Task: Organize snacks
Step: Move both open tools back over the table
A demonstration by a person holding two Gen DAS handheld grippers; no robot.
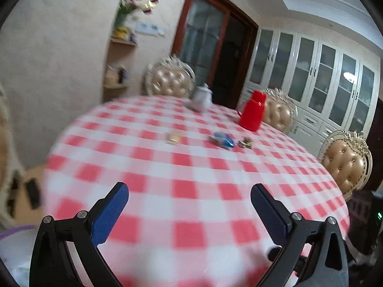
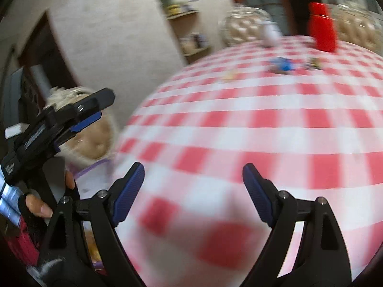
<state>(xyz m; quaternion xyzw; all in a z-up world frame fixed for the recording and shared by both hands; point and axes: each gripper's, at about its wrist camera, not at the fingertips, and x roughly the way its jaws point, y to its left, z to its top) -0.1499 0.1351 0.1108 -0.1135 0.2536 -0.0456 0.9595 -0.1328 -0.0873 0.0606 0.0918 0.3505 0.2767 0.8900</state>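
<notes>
Three small snacks lie on the far half of the red-and-white checked round table [image 1: 191, 179]: a pale tan packet [image 1: 174, 138], a blue packet [image 1: 223, 140] and a small dark gold one [image 1: 246, 142]. They also show blurred in the right wrist view: the tan packet [image 2: 230, 76], the blue packet [image 2: 282, 65], the gold one [image 2: 313, 64]. My left gripper [image 1: 190, 192] is open and empty above the near part of the table. My right gripper [image 2: 193, 173] is open and empty over the near edge. The left gripper [image 2: 95, 110] shows at the left in the right wrist view.
A red thermos [image 1: 253, 111] and a white teapot [image 1: 202, 98] stand at the table's far side. Padded gold chairs [image 1: 347, 165] ring the table. A purple-rimmed container [image 2: 91, 167] sits below the table edge at the left. A wall shelf [image 1: 119, 67] and white cabinets [image 1: 323, 76] stand behind.
</notes>
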